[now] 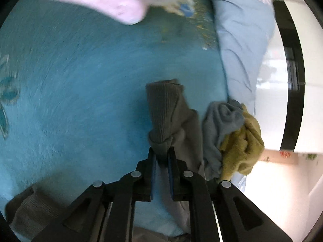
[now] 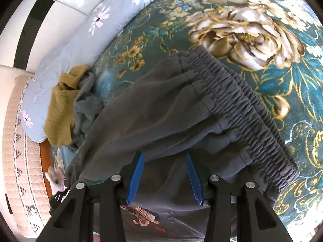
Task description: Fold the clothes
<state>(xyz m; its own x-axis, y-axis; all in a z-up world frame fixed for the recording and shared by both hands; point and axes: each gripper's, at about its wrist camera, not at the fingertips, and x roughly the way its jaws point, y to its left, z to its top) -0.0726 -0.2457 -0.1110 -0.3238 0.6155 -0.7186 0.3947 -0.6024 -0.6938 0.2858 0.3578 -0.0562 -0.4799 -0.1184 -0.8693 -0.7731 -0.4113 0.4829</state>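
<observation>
Grey trousers (image 2: 161, 111) with a gathered elastic waistband (image 2: 242, 104) lie spread on a teal floral blanket (image 2: 298, 76). My right gripper (image 2: 164, 157) stands open, its blue pads (image 2: 137, 173) apart, with their tips at a fold of the trousers. Below them a cartoon print (image 2: 143, 217) shows on the grey cloth. In the left wrist view my left gripper (image 1: 161, 155) is shut on a trouser leg just below its ribbed cuff (image 1: 163, 109), which stands up off the blanket (image 1: 80, 90). A second ribbed grey piece (image 1: 26, 207) lies at the lower left.
A crumpled grey cloth (image 1: 220, 121) (image 2: 86, 100) and a mustard cloth (image 1: 242, 145) (image 2: 60, 111) are piled against a light blue daisy quilt (image 1: 242, 30) (image 2: 80, 40). A pink sleeve (image 1: 113, 2) crosses the top. The bed's wooden edge (image 2: 45, 155) and a cream quilted cover (image 2: 16, 141) lie at the left.
</observation>
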